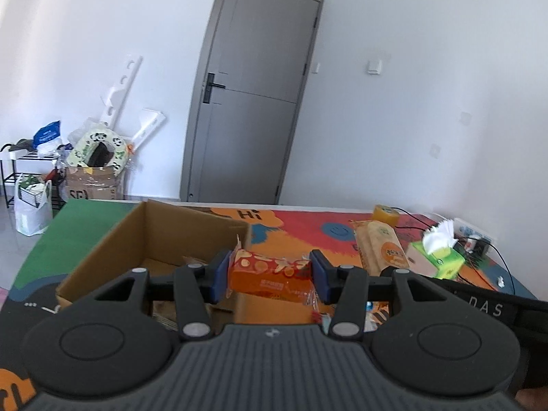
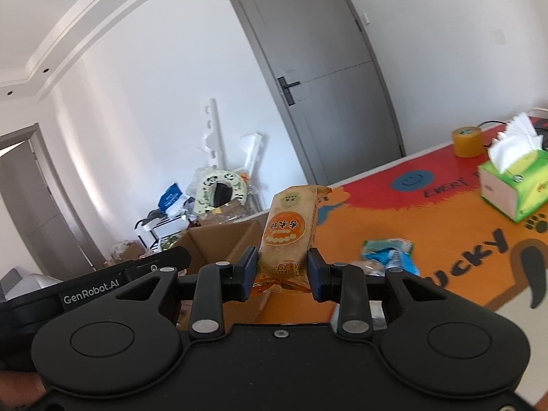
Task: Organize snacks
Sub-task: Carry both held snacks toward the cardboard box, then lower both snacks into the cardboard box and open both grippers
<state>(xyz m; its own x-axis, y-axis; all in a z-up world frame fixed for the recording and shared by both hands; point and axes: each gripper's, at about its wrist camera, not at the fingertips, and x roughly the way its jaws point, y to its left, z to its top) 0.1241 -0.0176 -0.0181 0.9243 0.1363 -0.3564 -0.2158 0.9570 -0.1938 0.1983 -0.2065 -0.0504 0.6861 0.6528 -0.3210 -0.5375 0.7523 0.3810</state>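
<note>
Up off the table (image 2: 445, 239), both grippers loaded. Left gripper (image 1: 270, 279): part open, blue pads clamped on the ends of an orange snack pack (image 1: 270, 275), held crosswise, just right of the open cardboard box (image 1: 113, 243) and over its near corner. Right gripper (image 2: 281, 275): nearly closed, pinching the lower end of a beige rice-cracker pack (image 2: 289, 229) that stands up and leans away. Behind it, the same box (image 2: 219, 239). Left lying on the colourful tablecloth: 1 blue snack bag (image 2: 388, 257), blurred. Further right, a green tissue box (image 2: 510, 191) and a roll of tape (image 2: 467, 140), well apart from the snacks.
</note>
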